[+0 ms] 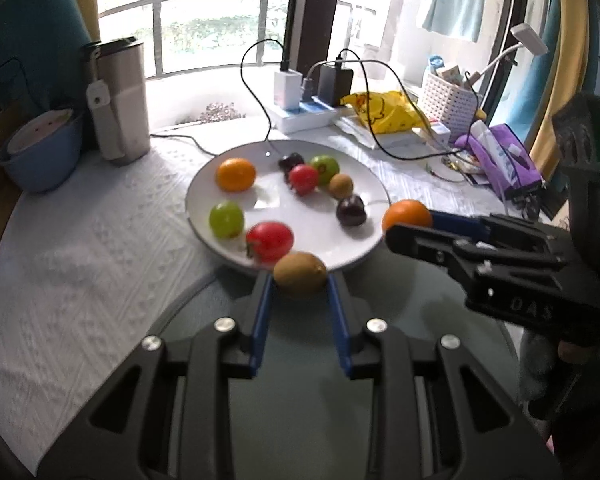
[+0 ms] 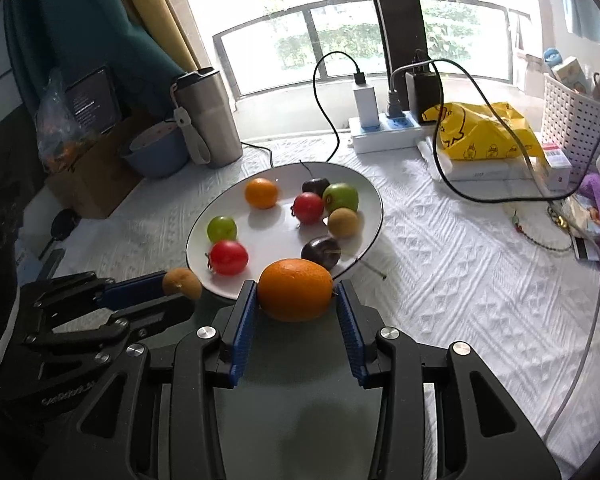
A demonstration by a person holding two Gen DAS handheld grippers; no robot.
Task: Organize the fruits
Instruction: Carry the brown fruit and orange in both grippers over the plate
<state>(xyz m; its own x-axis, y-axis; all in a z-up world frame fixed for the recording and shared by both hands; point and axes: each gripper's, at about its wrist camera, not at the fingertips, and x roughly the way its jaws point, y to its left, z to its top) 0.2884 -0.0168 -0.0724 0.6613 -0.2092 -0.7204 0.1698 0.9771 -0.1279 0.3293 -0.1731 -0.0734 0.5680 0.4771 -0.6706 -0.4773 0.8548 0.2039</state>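
A white plate [image 1: 300,236] [image 2: 228,284] holds several fruits: an orange [image 1: 236,175] [image 2: 261,193], two green apples, two red tomatoes, two dark plums and a kiwi [image 1: 341,186] [image 2: 343,222]. My left gripper [image 1: 300,286] [image 2: 182,286] is shut on a second kiwi [image 1: 300,278] [image 2: 182,283] at the plate's near rim. My right gripper [image 2: 296,300] [image 1: 408,224] is shut on a second orange [image 2: 295,290] [image 1: 407,216] at the plate's near right rim.
A steel tumbler [image 1: 118,98] [image 2: 208,114] and a blue bowl [image 1: 40,152] stand far left. A power strip with chargers and cables [image 2: 384,126], a yellow bag [image 2: 480,132], a white basket [image 2: 576,120] and a purple cloth [image 1: 504,160] sit behind and right. A dark round mat [image 1: 300,360] lies beneath the grippers.
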